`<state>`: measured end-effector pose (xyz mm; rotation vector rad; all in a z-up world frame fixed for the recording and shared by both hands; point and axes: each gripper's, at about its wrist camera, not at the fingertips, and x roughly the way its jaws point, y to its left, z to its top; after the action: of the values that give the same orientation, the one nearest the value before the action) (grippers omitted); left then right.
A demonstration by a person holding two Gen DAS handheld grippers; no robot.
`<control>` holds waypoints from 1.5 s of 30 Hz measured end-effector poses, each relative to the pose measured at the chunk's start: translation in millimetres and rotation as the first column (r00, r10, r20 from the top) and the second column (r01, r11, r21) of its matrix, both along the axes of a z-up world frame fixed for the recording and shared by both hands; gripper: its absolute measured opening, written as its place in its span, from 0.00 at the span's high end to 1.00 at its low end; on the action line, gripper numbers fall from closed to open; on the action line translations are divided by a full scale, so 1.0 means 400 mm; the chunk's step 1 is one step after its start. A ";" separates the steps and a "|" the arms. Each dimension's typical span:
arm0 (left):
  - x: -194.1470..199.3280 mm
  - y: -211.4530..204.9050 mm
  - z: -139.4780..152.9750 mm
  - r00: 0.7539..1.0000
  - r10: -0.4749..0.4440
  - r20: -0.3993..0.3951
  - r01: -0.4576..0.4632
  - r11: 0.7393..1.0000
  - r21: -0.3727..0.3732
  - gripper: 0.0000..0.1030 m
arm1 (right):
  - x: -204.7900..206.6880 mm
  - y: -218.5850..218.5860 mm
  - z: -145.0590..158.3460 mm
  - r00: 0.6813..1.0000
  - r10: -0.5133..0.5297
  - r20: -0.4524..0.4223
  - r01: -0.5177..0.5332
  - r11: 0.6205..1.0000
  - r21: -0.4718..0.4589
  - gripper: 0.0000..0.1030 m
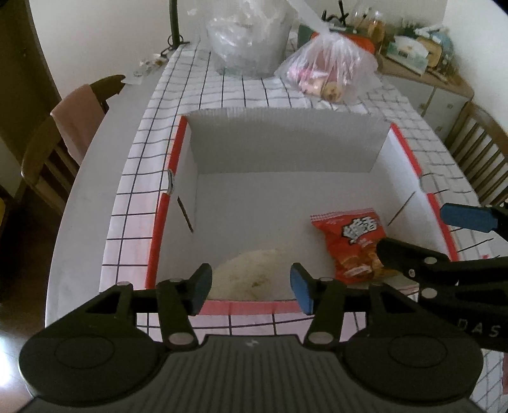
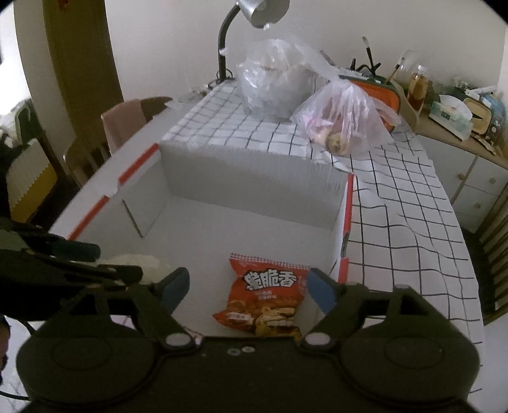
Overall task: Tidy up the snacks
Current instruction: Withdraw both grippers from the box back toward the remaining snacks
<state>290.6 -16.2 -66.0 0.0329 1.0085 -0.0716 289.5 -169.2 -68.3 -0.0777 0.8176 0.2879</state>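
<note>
Here we hold both grippers over the near edge of a white cardboard box [image 1: 285, 149] with red-trimmed rims, set on a table under a white cloth with a black grid [image 1: 203, 82].

Our left gripper [image 1: 250, 287] hangs over the box's near wall, its blue-padded jaws parted with nothing pinched between them. Just below the gap a pale, roundish white packet [image 1: 250, 276] lies on the box floor against the near wall; we cannot tell what it is.

Our right gripper [image 2: 246, 290] has its jaws spread wide. Between them, lower down, a red snack bag [image 2: 266, 295] with bold white characters lies flat on the box floor, in the near right corner; the pads are clear of it on both sides. In the left wrist view that same red snack bag [image 1: 352, 244] sits to the right of the pale packet, apart from it, with the right gripper's dark finger crossing its lower edge.

Beyond the box, on the cloth, stand a large crumpled clear plastic bag [image 2: 273, 85] and, just beside it to the right, a smaller tied plastic bag [image 2: 343, 124] with pinkish things inside. A desk lamp [image 2: 260, 12] leans over them. A wooden chair [image 1: 63, 152] stands at the table's left side.
</note>
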 end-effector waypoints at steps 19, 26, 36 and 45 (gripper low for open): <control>-0.191 0.044 0.150 0.985 -0.004 0.172 0.014 0.998 -0.055 0.36 | -0.182 -0.051 0.120 0.996 -0.005 0.086 -0.001 0.998 0.069 0.03; -0.259 0.044 0.174 0.979 -0.015 0.202 0.033 0.996 -0.083 0.30 | -0.247 -0.063 0.131 0.995 -0.017 0.095 0.010 0.997 0.073 0.02; -0.349 0.065 0.154 0.975 0.002 0.220 0.023 0.994 -0.110 0.25 | -0.336 -0.088 0.113 0.996 -0.047 0.081 0.042 0.997 0.065 0.00; -0.399 0.106 0.079 0.991 0.030 0.133 -0.015 0.993 -0.115 0.23 | -0.382 -0.119 0.032 0.996 -0.087 0.007 0.086 0.994 0.067 0.00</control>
<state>131.2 26.1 -34.3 -0.0769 0.8687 -0.1050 136.6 -216.6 -55.6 0.0183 0.7986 0.2327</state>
